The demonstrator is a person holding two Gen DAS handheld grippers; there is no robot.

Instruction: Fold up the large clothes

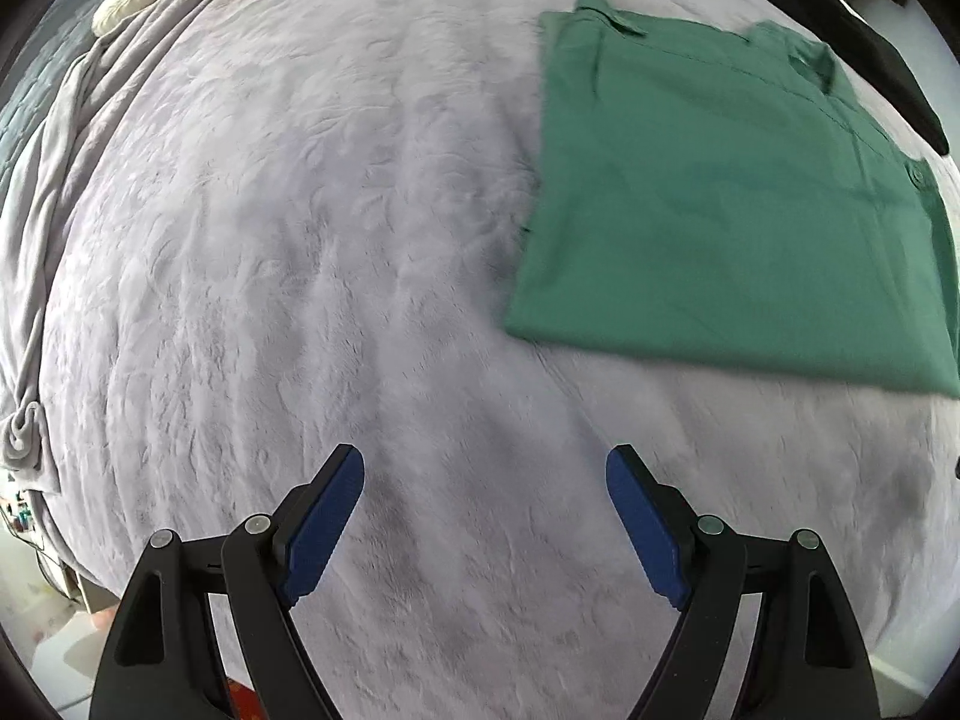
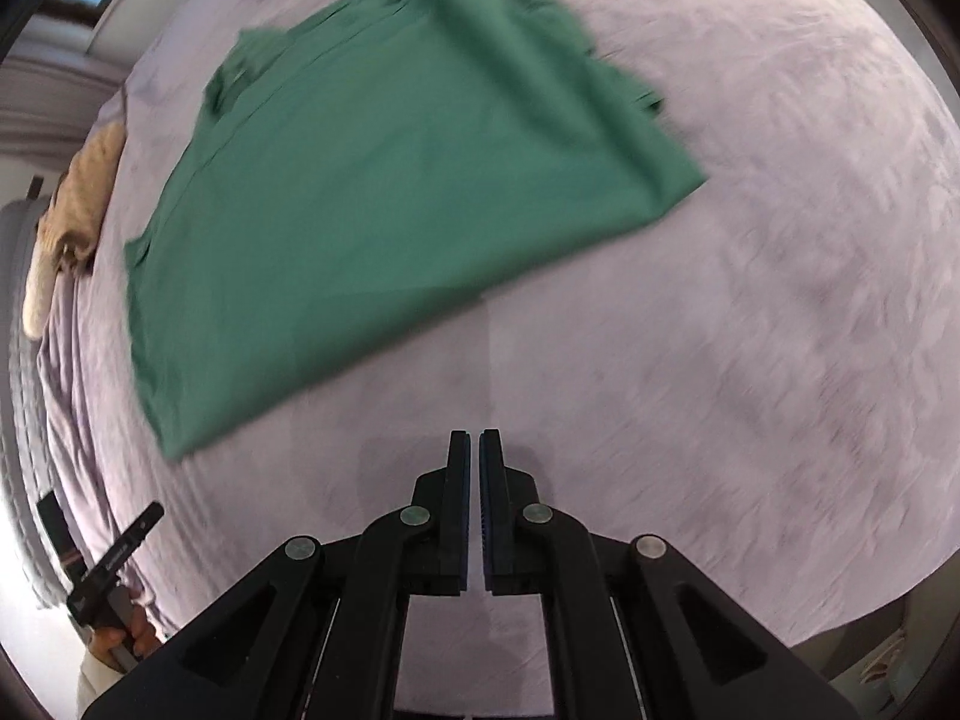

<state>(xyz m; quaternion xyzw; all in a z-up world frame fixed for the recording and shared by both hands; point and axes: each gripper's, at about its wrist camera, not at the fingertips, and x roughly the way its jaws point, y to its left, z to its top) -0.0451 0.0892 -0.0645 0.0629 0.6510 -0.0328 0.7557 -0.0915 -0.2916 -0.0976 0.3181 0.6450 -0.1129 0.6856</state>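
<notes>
Two claws hang over the bed (image 1: 300, 240), both empty; the left claw (image 1: 485, 498) stands wide apart at the bottom of its frame, the right claw (image 2: 474, 480) is pressed together on nothing at the bottom centre of its own.

The shirt (image 1: 720, 198) lies flat on the bed's plush cover, in the upper right of the left view and the upper left to centre of the right view (image 2: 372, 180), well apart from both claws; its sides look already turned in, leaving a long panel.

It should handle as light, limp cloth; no stiffness, nothing fragile, likely to sag and crease once lifted; the fuzzy cover may drag on it. Best hold, I judge: the two corners of the near hem, pinched through all layers.

Its long axis runs from that hem up to the collar (image 1: 618, 15), which points toward the top of both frames, tilted up and rightward in the right view.
</notes>
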